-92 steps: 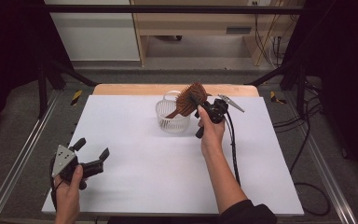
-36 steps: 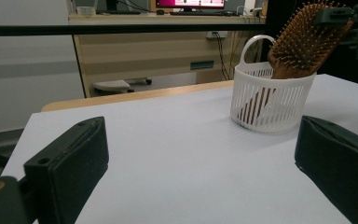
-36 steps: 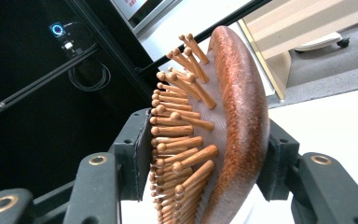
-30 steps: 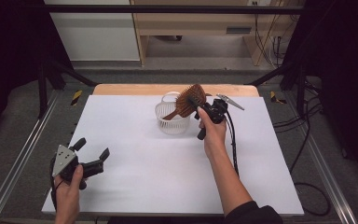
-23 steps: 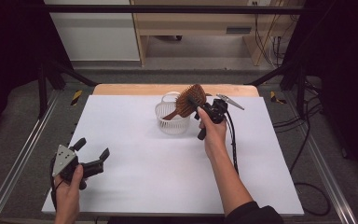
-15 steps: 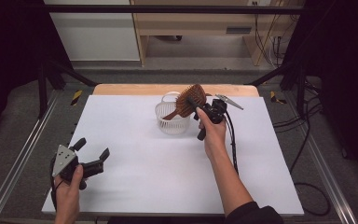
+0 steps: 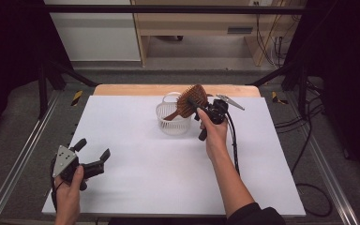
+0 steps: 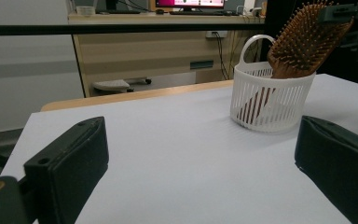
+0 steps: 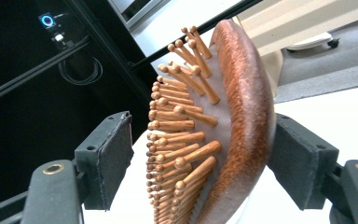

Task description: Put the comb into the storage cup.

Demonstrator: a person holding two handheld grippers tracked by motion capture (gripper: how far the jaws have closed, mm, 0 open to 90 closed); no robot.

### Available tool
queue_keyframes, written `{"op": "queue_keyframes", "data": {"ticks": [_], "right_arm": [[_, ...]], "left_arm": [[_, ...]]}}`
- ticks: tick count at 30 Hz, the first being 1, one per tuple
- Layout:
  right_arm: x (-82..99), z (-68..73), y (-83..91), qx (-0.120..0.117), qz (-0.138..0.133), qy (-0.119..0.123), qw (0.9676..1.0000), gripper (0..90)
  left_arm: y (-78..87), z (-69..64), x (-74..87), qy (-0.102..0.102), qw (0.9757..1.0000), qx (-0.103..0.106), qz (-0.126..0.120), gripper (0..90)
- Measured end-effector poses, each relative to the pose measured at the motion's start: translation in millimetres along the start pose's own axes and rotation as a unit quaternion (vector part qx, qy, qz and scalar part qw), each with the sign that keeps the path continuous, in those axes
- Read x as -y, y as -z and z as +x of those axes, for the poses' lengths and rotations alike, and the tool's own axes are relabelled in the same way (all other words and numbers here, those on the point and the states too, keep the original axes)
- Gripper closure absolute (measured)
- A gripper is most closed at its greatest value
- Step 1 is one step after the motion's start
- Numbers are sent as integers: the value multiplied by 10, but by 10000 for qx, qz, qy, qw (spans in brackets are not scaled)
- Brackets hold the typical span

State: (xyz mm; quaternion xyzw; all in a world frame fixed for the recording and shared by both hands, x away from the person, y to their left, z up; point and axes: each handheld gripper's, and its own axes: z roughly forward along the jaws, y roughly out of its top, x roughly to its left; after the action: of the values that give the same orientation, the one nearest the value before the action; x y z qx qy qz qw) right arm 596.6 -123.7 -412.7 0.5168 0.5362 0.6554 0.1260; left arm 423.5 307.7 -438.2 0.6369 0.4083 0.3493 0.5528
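Note:
A wooden paddle hairbrush (image 7: 191,100) stands tilted in a small white slatted basket (image 7: 173,123) at the far middle of the table, handle down and head leaning over the right rim. My right gripper (image 7: 197,105) is at the brush head. Its jaws have just been opening. In the right gripper view the brush (image 9: 242,116) sits between them, with a gap between the left pad (image 9: 114,156) and the bristle tips. My left gripper (image 7: 93,148) is held near the front left corner, open and empty. It faces the basket (image 8: 270,100) and the brush (image 8: 303,44).
A white sheet (image 7: 168,178) covers the table, with a wooden strip (image 7: 136,89) showing along the far edge. Metal rails (image 7: 18,159) run down both sides. The right gripper's cable (image 7: 234,145) trails along the forearm. A pale cabinet and shelving stand beyond the table.

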Motion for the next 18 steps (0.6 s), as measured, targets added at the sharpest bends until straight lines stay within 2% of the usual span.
{"op": "queue_keyframes", "data": {"ticks": [8,13,18], "right_arm": [[-20,17,27,46,-10,152,9999,196],[-33,33,43,159,-31,215,9996,123],[-55,63,72,266,-78,367,9989,90]], "left_arm": [[1,0,-1,-2,10000,0,-1,30],[5,1,-2,0,10000,-4,-6,30],[4,3,-2,0,10000,-5,-3,30]]}}
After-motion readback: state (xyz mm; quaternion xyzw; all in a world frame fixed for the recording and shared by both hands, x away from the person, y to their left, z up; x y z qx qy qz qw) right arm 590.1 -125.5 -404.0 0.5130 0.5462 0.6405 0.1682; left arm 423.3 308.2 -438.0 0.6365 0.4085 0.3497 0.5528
